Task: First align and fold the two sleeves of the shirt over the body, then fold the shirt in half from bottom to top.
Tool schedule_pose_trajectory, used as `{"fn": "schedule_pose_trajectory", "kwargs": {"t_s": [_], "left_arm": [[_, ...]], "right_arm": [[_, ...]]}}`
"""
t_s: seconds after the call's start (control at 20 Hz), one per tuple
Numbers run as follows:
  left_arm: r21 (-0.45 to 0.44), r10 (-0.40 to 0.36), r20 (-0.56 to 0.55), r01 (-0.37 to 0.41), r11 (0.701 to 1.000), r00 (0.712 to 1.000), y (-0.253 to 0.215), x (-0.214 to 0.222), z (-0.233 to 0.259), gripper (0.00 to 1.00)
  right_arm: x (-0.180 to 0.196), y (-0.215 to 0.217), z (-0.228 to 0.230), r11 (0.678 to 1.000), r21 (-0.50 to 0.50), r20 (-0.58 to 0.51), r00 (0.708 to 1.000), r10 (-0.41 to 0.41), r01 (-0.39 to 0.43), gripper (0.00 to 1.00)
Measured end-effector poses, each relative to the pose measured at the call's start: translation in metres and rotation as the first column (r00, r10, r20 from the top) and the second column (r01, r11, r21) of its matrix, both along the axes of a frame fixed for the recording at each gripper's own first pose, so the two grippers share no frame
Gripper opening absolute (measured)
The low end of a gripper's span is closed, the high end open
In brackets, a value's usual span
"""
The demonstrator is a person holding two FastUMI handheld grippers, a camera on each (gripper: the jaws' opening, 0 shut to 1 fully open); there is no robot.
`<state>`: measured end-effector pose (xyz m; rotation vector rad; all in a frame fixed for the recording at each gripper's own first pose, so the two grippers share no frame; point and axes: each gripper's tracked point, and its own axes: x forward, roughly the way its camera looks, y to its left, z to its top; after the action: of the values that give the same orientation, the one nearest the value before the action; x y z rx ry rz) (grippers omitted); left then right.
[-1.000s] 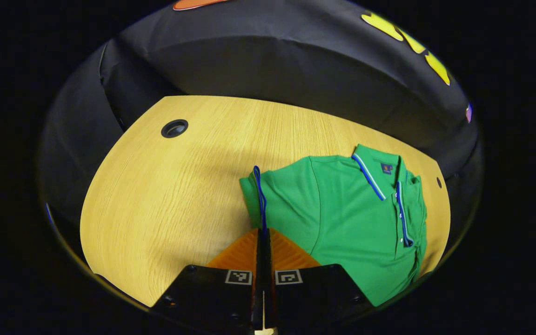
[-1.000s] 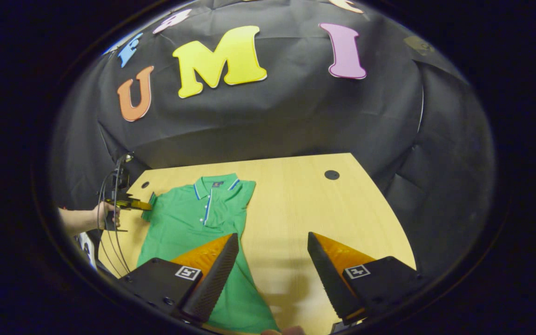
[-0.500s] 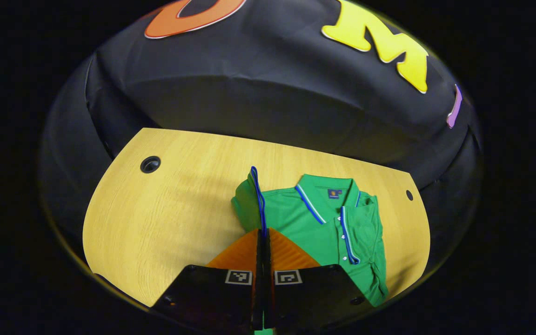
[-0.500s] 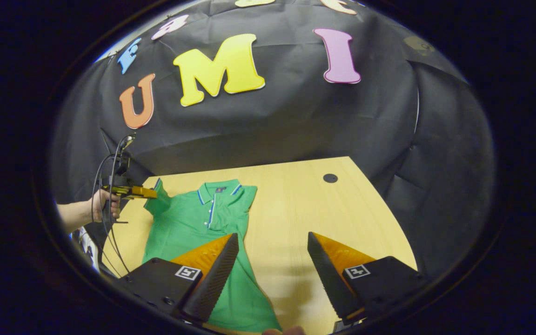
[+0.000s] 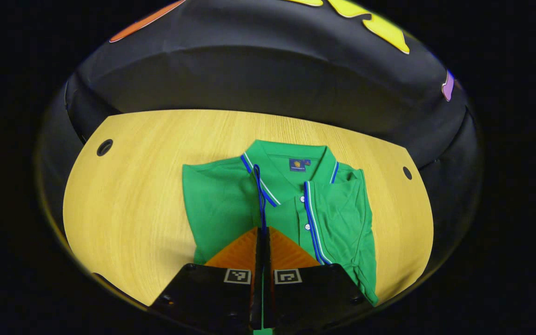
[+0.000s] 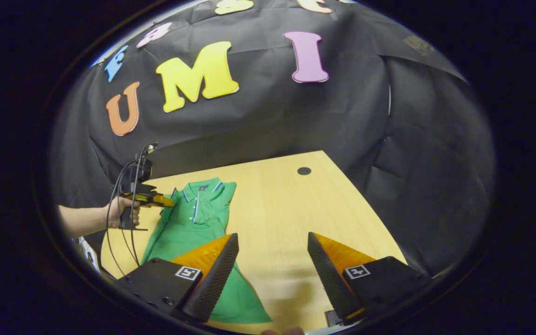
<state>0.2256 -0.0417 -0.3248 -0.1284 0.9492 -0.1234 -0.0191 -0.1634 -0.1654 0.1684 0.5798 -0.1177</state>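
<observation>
My left gripper (image 5: 263, 232) pinches the polo shirt's (image 5: 221, 209) sleeve cuff (image 5: 259, 195); I should lay it flat, aligned over the body. My right gripper (image 6: 272, 260) hangs wide open, empty.

One green shirt (image 5: 231, 204), one table (image 5: 123, 204), two cable holes (image 5: 104, 147), two tongs (image 5: 262, 237).

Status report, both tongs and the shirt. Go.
Left tongs shut on sleeve, lifted over shirt body. Right tongs open, holding nothing, above table. Other sleeve already folded in. Nothing in the way.
</observation>
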Motion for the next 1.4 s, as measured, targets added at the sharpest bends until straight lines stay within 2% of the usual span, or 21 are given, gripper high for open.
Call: {"fn": "schedule_pose_trajectory", "kwargs": {"t_s": [0.15, 0.2, 0.25, 0.35, 0.4, 0.45, 0.5, 0.6, 0.65, 0.7, 0.85, 1.0, 1.1, 1.25, 1.35, 1.4], "left_arm": [[0.005, -0.028, -0.002, 0.028, 1.000, 1.000, -0.011, -0.004, -0.005, 0.08], [0.010, -0.030, 0.000, 0.030, 1.000, 1.000, -0.010, -0.006, -0.005, 0.12], [0.010, -0.027, 0.005, 0.027, 1.000, 1.000, -0.009, -0.008, -0.001, 0.14], [0.003, -0.021, 0.030, 0.021, 1.000, 0.999, -0.006, -0.011, 0.010, 0.29], [0.000, -0.018, 0.039, 0.018, 1.000, 0.999, -0.004, -0.015, 0.015, 0.58], [0.004, -0.017, 0.049, 0.017, 1.000, 0.999, -0.001, -0.019, 0.021, 0.64], [0.009, -0.019, 0.062, 0.019, 1.000, 0.998, 0.002, -0.025, 0.026, 0.66], [0.032, -0.037, 0.103, 0.034, 0.999, 0.994, 0.011, -0.039, 0.040, 0.72], [0.048, -0.052, 0.126, 0.046, 0.998, 0.991, 0.017, -0.049, 0.048, 0.84], [0.066, -0.068, 0.143, 0.059, 0.996, 0.987, 0.023, -0.060, 0.053, 0.78], [0.153, -0.128, 0.184, 0.100, 0.983, 0.975, 0.046, -0.107, 0.061, 0.78], [0.201, -0.174, 0.165, 0.140, 0.970, 0.971, 0.063, -0.173, 0.052, 0.98], [0.178, -0.155, 0.136, 0.130, 0.975, 0.978, 0.072, -0.214, 0.043, 0.99], [0.098, -0.096, 0.088, 0.088, 0.991, 0.991, 0.081, -0.275, 0.030, 0.99], [0.070, -0.094, 0.052, 0.090, 0.993, 0.994, 0.088, -0.305, 0.019, 0.99], [0.075, -0.101, 0.033, 0.098, 0.992, 0.994, 0.096, -0.322, 0.010, 0.99]], "right_arm": [[-0.008, 0.000, -0.001, 1.000, 0.000, -0.003, 1.000, -0.008, 0.008, 0.95], [-0.009, 0.002, 0.000, 1.000, -0.003, -0.001, 1.000, -0.006, 0.006, 0.95], [-0.008, 0.004, 0.002, 1.000, -0.002, 0.003, 1.000, -0.001, 0.001, 0.89], [-0.007, 0.014, 0.004, 1.000, -0.010, 0.010, 1.000, 0.024, -0.024, 0.89], [-0.009, 0.024, 0.003, 0.999, -0.018, 0.013, 0.999, 0.040, -0.040, 0.95], [-0.009, 0.030, 0.005, 0.998, -0.023, 0.018, 0.998, 0.057, -0.057, 0.95], [-0.008, 0.036, 0.006, 0.997, -0.026, 0.022, 0.997, 0.076, -0.076, 0.89], [-0.004, 0.052, 0.007, 0.991, -0.041, 0.032, 0.991, 0.129, -0.127, 0.89], [-0.004, 0.060, 0.006, 0.985, -0.055, 0.034, 0.986, 0.163, -0.161, 0.95], [-0.004, 0.067, 0.003, 0.978, -0.077, 0.030, 0.980, 0.198, -0.195, 0.95], [-0.011, 0.082, -0.012, 0.952, -0.132, 0.003, 0.960, 0.280, -0.278, 0.96], [-0.020, 0.082, -0.031, 0.939, -0.160, -0.048, 0.952, 0.301, -0.305, 0.96], [-0.032, 0.084, -0.046, 0.937, -0.150, -0.085, 0.948, 0.305, -0.315, 0.96], [-0.054, 0.086, -0.071, 0.934, -0.129, -0.150, 0.938, 0.314, -0.333, 0.96], [-0.067, 0.085, -0.086, 0.927, -0.130, -0.186, 0.927, 0.326, -0.352, 0.96], [-0.074, 0.082, -0.096, 0.922, -0.139, -0.206, 0.922, 0.329, -0.360, 0.89]]}}
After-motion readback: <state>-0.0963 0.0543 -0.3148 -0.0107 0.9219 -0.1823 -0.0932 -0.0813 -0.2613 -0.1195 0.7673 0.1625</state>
